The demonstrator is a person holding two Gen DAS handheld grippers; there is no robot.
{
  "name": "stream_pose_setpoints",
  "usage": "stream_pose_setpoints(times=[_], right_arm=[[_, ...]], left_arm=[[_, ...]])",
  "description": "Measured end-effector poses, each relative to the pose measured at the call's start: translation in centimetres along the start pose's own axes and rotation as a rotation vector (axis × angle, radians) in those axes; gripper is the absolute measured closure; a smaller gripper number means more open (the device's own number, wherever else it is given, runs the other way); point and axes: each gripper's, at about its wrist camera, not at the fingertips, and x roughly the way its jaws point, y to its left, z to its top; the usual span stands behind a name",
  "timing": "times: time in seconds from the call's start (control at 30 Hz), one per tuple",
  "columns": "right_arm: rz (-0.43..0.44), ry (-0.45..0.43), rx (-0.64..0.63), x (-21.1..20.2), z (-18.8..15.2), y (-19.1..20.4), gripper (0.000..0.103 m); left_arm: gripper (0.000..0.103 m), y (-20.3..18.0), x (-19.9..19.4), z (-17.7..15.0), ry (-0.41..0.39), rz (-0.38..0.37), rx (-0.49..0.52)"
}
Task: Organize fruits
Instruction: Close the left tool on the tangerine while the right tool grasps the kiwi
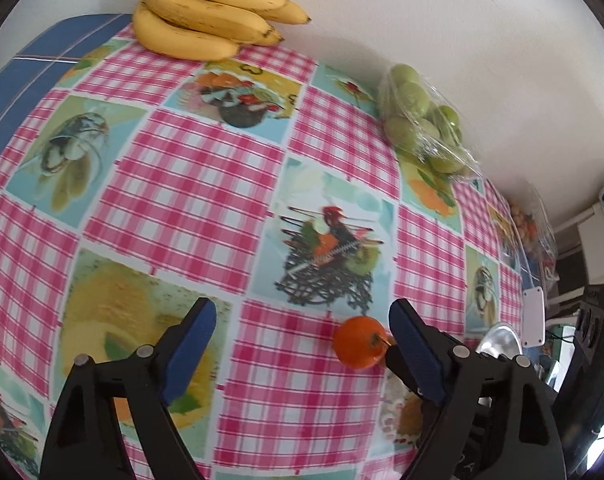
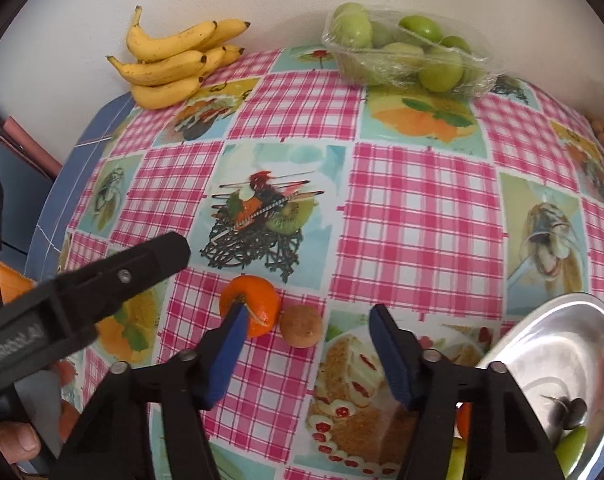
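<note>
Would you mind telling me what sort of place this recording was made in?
Most likely a home kitchen or dining corner: a table against a white wall with a fruit-print checked tablecloth, bananas, a wrapped tray of green fruit and a metal bowl.

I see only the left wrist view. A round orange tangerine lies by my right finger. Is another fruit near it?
Observer: Yes, a small brown fuzzy kiwi lies just right of the tangerine.
Operator: Where is the right gripper?
Observer: The right gripper hangs open above; the kiwi is between its fingers, not pressed.
Operator: What does the shiny metal bowl hold?
Observer: The bowl holds a green fruit, at least.
</note>
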Motion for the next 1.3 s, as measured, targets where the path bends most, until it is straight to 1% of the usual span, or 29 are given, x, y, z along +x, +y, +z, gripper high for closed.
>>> stream_pose_setpoints(times=[0.07,0.1,0.13,0.17,0.2,0.3,0.37,0.5,0.6,0.63,0.67,0.8,0.9,0.97,1.1,1.13,1.23,1.27,1.3], right_arm=[[0.0,0.006,0.009,0.0,-0.1,-0.3,0.045],[-0.003,0.012,0.013,0.1,-0.1,-0.5,0.046],[-0.005,0.019,0.012,0.2,-0.3,-0.6,0.049],[-0.008,0.022,0.013,0.2,-0.4,-0.7,0.05],[-0.013,0.025,0.016,0.2,-0.5,-0.9,0.051],[-0.02,0.025,0.023,0.0,-0.7,-1.3,0.051],[-0.022,0.028,0.023,0.0,-0.8,-1.4,0.051],[-0.02,0.033,0.023,0.1,-1.0,-1.4,0.051],[-0.02,0.037,0.02,0.2,-1.0,-1.3,0.051],[-0.02,0.039,0.02,0.2,-1.0,-1.3,0.051],[-0.021,0.04,0.02,0.2,-1.0,-1.3,0.051],[-0.021,0.041,0.019,0.2,-1.0,-1.3,0.051],[-0.024,0.04,0.011,0.2,-1.0,-1.2,0.051],[-0.019,0.04,0.01,0.3,-1.0,-1.1,0.051],[-0.013,0.036,0.0,0.2,-0.9,-0.8,0.051],[-0.011,0.035,-0.003,0.2,-0.9,-0.7,0.051],[-0.011,0.035,-0.02,0.4,-0.8,-0.1,0.051],[-0.012,0.035,-0.026,0.5,-0.8,0.1,0.052],[-0.011,0.037,-0.032,0.6,-0.8,0.3,0.055]], left_arm=[[0.016,-0.5,0.1,-0.2,0.011,-0.019,0.011],[0.019,-0.8,0.2,-0.3,0.016,-0.028,0.017],[0.025,-1.1,0.4,-0.4,0.022,-0.039,0.024],[0.028,-1.5,0.6,-0.5,0.033,-0.047,0.033],[0.028,-1.7,0.8,-0.6,0.041,-0.05,0.041],[0.032,-2.3,1.5,-1.0,0.067,-0.065,0.053],[0.041,-2.5,1.9,-1.2,0.086,-0.076,0.055],[0.046,-2.7,2.5,-1.5,0.104,-0.07,0.052],[0.054,-2.7,2.8,-1.6,0.115,-0.082,0.049],[0.06,-2.7,2.9,-1.7,0.122,-0.086,0.045],[0.063,-2.7,3.0,-1.8,0.128,-0.089,0.042],[0.063,-2.7,3.2,-1.9,0.127,-0.082,0.044],[0.067,-2.7,3.1,-1.9,0.125,-0.075,0.046],[0.067,-2.5,3.1,-1.9,0.124,-0.081,0.036],[0.067,-1.7,2.4,-1.8,0.114,-0.066,0.022],[0.068,-1.5,2.3,-1.6,0.111,-0.064,0.015],[0.075,-0.4,1.5,-1.2,0.094,-0.076,-0.019],[0.075,-0.2,1.2,-1.1,0.087,-0.071,-0.025],[0.075,0.0,1.0,-1.0,0.08,-0.06,-0.028]])
